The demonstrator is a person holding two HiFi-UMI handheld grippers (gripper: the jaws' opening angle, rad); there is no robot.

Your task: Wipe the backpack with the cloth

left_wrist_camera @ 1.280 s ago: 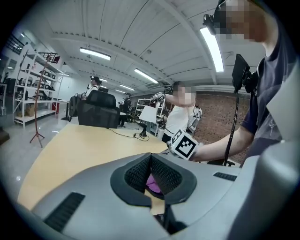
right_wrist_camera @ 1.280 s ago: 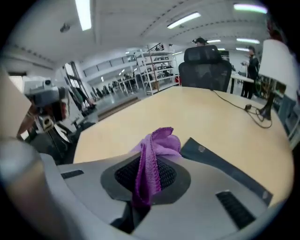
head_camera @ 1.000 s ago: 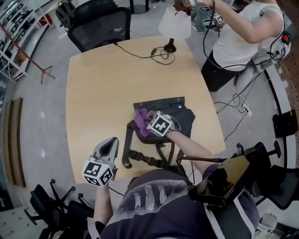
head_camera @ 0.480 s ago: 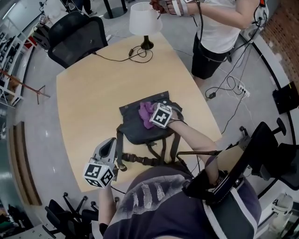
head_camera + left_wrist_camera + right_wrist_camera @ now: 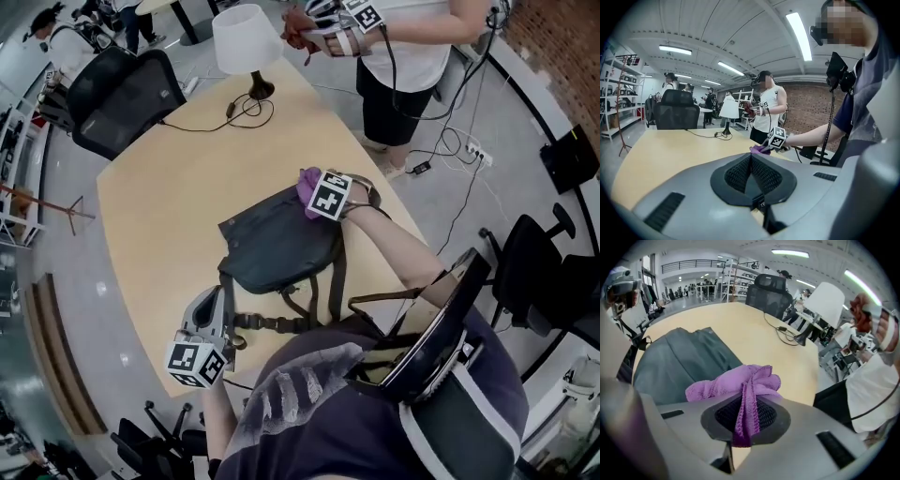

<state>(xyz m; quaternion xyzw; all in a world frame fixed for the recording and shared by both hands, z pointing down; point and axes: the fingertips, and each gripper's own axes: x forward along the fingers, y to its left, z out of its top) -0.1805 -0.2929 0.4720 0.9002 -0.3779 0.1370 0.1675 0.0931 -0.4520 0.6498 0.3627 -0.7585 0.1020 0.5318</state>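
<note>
A dark grey backpack (image 5: 277, 246) lies flat on the wooden table (image 5: 169, 216), its straps (image 5: 281, 322) trailing toward the near edge. My right gripper (image 5: 314, 183) is shut on a purple cloth (image 5: 740, 385), which rests at the backpack's far right corner (image 5: 679, 362). The cloth (image 5: 307, 178) shows just beyond the marker cube. My left gripper (image 5: 212, 302) hovers at the table's near edge, left of the straps, shut with nothing between its jaws. In the left gripper view the right gripper and cloth (image 5: 760, 149) appear small ahead.
A white-shaded lamp (image 5: 236, 42) with a black cable (image 5: 211, 114) stands at the table's far edge. Another person (image 5: 403, 42) with grippers stands beyond the table's far right. Black office chairs (image 5: 127, 89) stand at the far left and one (image 5: 534, 272) at the right.
My right gripper has dragged the purple cloth across the backpack toward its far right corner. The head view has swung, and the left gripper stays near the table's near edge.
</note>
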